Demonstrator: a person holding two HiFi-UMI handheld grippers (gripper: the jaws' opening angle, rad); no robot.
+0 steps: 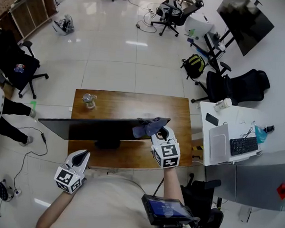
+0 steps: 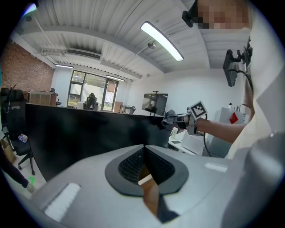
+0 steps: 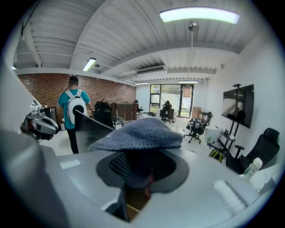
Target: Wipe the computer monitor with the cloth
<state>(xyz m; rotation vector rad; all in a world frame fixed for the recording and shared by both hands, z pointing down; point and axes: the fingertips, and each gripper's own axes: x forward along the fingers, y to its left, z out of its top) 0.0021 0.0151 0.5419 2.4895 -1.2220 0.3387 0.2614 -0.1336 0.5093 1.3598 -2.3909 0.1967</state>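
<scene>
A black monitor point(image 1: 90, 128) stands on the wooden desk point(image 1: 128, 105), its screen facing me; the left gripper view shows its dark screen point(image 2: 80, 133) close ahead. My right gripper point(image 1: 161, 136) is shut on a grey-blue cloth point(image 1: 149, 126) at the monitor's upper right corner. In the right gripper view the cloth point(image 3: 140, 133) bulges out of the right gripper point(image 3: 138, 171), with the monitor's edge point(image 3: 91, 127) just to its left. My left gripper point(image 1: 82, 155) hangs low in front of the desk's near edge, jaws together and empty; its view shows the left gripper point(image 2: 143, 156) closed.
A plastic bottle point(image 1: 88, 100) stands at the desk's far left. A white side table point(image 1: 228, 142) with a laptop and keyboard is at the right. Office chairs point(image 1: 235, 86) stand beyond. A person with a white backpack point(image 3: 73, 111) stands to the left. A wall screen point(image 1: 245, 21) stands far right.
</scene>
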